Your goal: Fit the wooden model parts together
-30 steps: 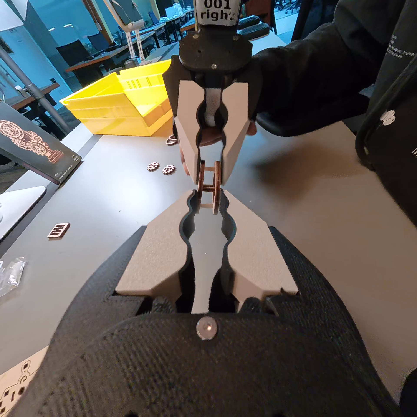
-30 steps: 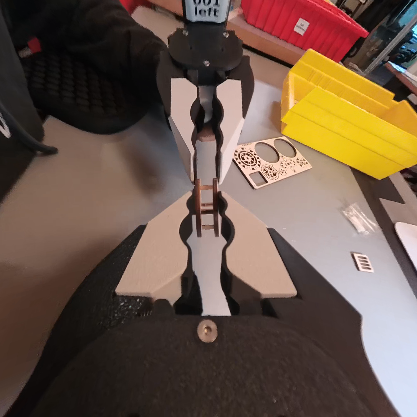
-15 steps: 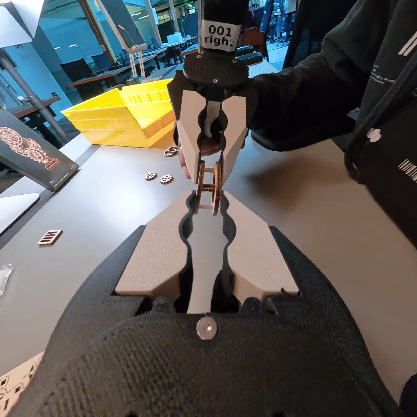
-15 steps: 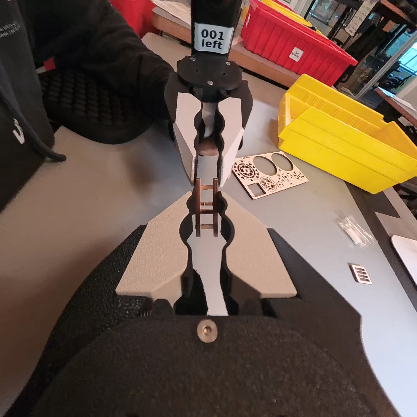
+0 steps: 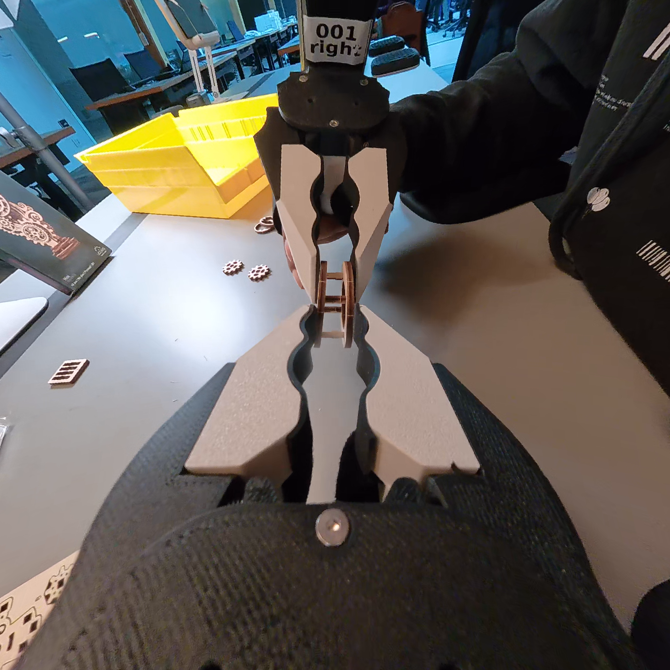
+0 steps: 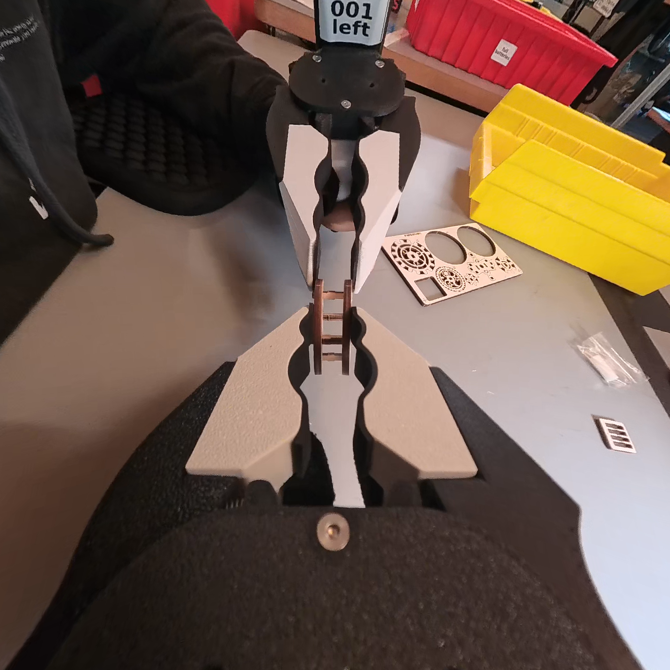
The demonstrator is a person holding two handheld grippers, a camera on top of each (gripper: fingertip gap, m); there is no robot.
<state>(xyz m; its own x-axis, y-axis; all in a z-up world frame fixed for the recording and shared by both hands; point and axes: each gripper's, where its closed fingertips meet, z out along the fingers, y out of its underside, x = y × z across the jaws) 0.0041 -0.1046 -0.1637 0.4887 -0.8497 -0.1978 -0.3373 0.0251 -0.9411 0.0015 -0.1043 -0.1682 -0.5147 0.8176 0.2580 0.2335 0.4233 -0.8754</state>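
Note:
A small wooden wheel assembly [image 5: 334,300], two brown discs joined by rungs, hangs above the grey table [image 5: 163,326] between both grippers. My left gripper [image 5: 334,311] is closed on its near end, and my right gripper [image 5: 334,295] comes from the opposite side and is closed on its far end. In the right wrist view the assembly [image 6: 331,340] sits deep between my right gripper's [image 6: 331,313] fingers, and the left gripper [image 6: 334,288] pinches its far tip. A person's dark sleeves hold both grippers.
Yellow bins [image 5: 174,174] [image 6: 565,203] stand at the table's far side. Two small gears [image 5: 246,270], rings [image 5: 264,226], a slatted piece [image 5: 68,370] [image 6: 614,437], a cut-out wooden sheet [image 6: 453,268], a plastic bag [image 6: 605,359] and a dark box [image 5: 43,235] lie around. Both grippers' tips are close together, under 4 cm apart. From either gripper's tips it is about 25 cm to the slatted piece [image 6: 614,437]. It turns up in the left wrist view [image 5: 72,368] as well.
Both grippers stay closed on the wheel assembly. The pair has shifted and tilted slightly together, and the assembly keeps its place between the fingertips.

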